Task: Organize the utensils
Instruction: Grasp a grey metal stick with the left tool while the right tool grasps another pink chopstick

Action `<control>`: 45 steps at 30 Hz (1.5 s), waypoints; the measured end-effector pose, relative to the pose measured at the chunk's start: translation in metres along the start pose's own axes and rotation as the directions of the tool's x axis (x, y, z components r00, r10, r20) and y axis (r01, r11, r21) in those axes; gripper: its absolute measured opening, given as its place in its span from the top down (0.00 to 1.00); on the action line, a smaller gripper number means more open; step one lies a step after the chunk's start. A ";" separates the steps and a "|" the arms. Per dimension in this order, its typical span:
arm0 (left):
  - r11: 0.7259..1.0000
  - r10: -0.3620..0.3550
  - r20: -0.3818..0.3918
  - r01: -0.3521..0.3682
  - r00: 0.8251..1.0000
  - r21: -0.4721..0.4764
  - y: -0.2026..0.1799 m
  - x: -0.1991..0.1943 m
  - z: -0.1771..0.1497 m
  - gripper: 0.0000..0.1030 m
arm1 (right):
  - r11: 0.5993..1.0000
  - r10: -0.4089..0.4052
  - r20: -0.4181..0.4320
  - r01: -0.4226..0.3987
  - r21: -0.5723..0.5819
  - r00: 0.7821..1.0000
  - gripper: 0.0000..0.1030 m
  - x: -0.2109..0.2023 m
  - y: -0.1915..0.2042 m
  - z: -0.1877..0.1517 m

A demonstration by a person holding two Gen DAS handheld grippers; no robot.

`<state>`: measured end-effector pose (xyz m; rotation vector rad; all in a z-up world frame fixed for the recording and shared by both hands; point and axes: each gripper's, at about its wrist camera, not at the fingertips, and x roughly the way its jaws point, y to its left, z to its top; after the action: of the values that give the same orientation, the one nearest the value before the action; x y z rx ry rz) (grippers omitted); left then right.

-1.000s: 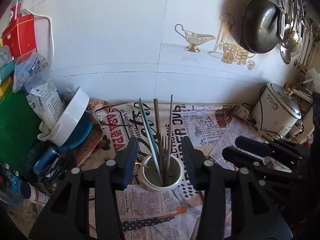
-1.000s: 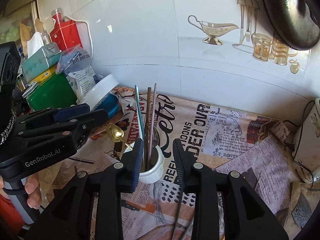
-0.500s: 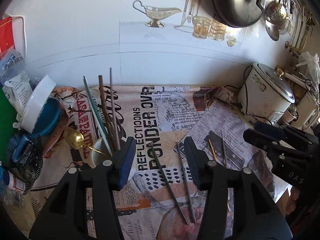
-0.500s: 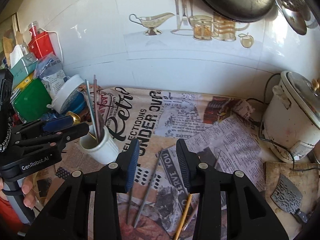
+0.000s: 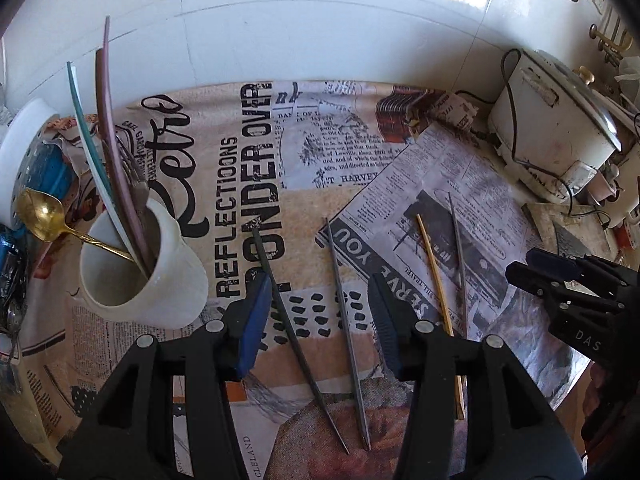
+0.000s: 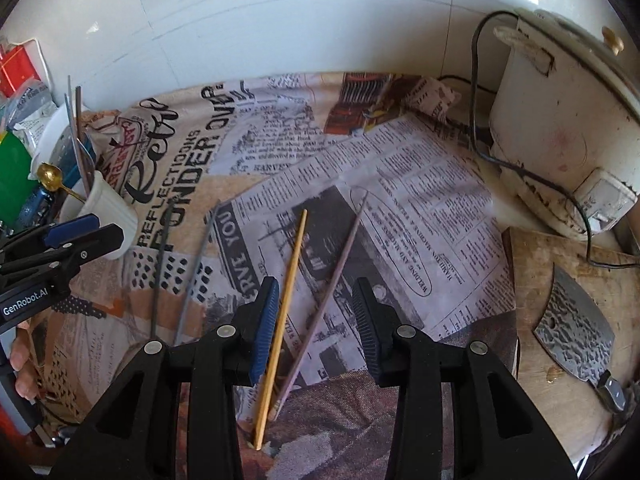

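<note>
Both grippers spread open above loose chopsticks

Left gripper straddles two dark chopsticks at lower centre; right gripper straddles the yellow chopstick and a grey one. White cup stands mid-left.

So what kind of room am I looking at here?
Most likely a home kitchen counter: a white rice cooker stands by the tiled wall, a cleaver lies on a wooden board, and a white cup holds chopsticks and a gold spoon.
</note>
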<state>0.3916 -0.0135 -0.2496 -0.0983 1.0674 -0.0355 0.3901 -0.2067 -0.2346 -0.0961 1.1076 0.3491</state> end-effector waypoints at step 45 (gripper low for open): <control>0.998 -0.060 -0.276 0.067 0.959 0.018 -0.018 0.102 -0.001 0.96 | 0.993 0.085 -0.184 -0.069 0.091 0.979 0.92 0.080 -0.055 0.013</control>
<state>0.4401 -0.0395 -0.3379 -0.1048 1.3418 -0.1251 0.4507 -0.2371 -0.3057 -0.0113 1.3144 0.3680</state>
